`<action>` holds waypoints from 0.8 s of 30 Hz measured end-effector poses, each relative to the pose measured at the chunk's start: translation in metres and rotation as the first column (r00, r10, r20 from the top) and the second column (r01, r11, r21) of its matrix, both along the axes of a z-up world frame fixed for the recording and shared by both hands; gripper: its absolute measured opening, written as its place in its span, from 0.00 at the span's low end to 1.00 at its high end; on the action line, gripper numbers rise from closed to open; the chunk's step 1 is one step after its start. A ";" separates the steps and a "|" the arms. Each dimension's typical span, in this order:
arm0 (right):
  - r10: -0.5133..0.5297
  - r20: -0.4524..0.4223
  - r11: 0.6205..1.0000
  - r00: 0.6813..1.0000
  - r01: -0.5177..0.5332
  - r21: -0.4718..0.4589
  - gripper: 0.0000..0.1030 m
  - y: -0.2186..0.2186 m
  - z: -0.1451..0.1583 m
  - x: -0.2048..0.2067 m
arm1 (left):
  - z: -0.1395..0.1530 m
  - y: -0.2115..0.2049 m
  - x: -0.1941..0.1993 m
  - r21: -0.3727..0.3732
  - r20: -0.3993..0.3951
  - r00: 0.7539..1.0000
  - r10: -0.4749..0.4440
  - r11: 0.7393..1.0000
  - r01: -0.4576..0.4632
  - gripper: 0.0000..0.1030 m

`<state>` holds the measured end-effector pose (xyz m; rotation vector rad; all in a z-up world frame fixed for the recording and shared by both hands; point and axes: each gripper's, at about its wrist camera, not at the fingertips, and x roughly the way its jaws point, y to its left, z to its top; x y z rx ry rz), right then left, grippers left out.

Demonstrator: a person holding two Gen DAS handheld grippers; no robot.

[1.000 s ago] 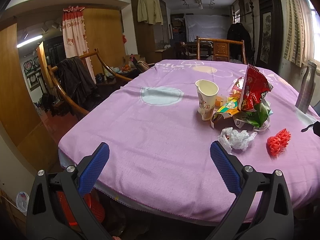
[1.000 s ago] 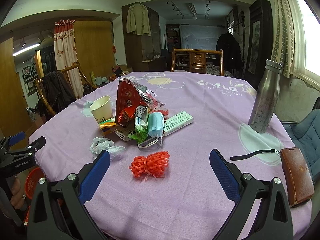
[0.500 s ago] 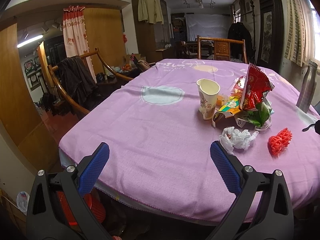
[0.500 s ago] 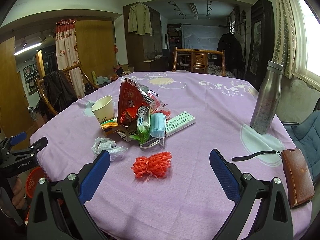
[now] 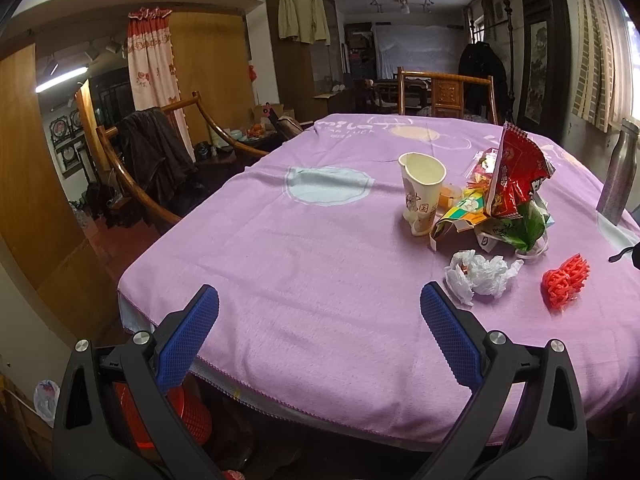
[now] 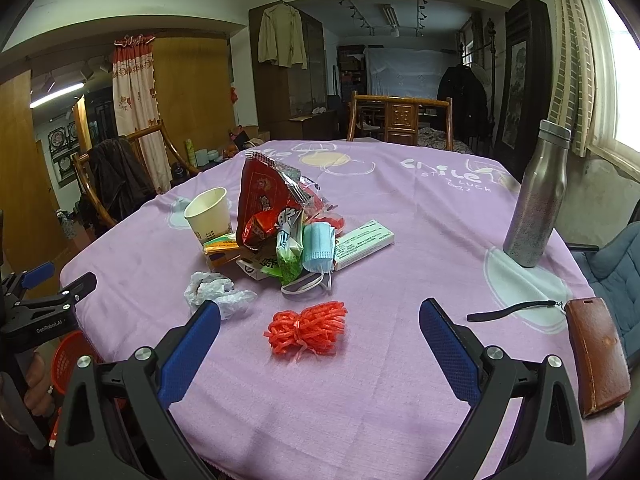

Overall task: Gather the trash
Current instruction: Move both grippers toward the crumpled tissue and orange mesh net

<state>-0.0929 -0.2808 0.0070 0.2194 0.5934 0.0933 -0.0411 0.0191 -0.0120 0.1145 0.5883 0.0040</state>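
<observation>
Both views have crept slightly nearer the trash pile; left hand-held gripper and right hand-held gripper remain released and empty, so collecting hasn't started.

You see the worktop covered in lilac cloth with pale blue and cream circles and white lettering. The paper cup is cream with a printed figure. The snack bag is red; the face mask is light blue. The string bundle is bright orange-red. The crumpled bag is white. The bottle is speckled steel grey; the wallet is brown.
</observation>
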 end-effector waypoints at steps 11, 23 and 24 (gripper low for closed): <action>0.010 -0.028 1.000 1.000 -0.009 0.008 0.95 0.001 -0.009 0.008 | -0.008 0.002 0.008 -0.001 -0.032 0.999 0.009 1.000 -0.009 0.94; 0.024 -0.066 1.000 0.998 -0.023 0.013 0.95 0.005 -0.022 0.020 | -0.020 0.002 0.021 -0.013 -0.081 0.997 0.001 1.000 -0.002 0.94; 0.026 -0.070 1.000 0.997 -0.025 0.015 0.95 0.005 -0.023 0.021 | -0.021 0.002 0.023 -0.014 -0.087 0.996 -0.001 1.000 0.000 0.94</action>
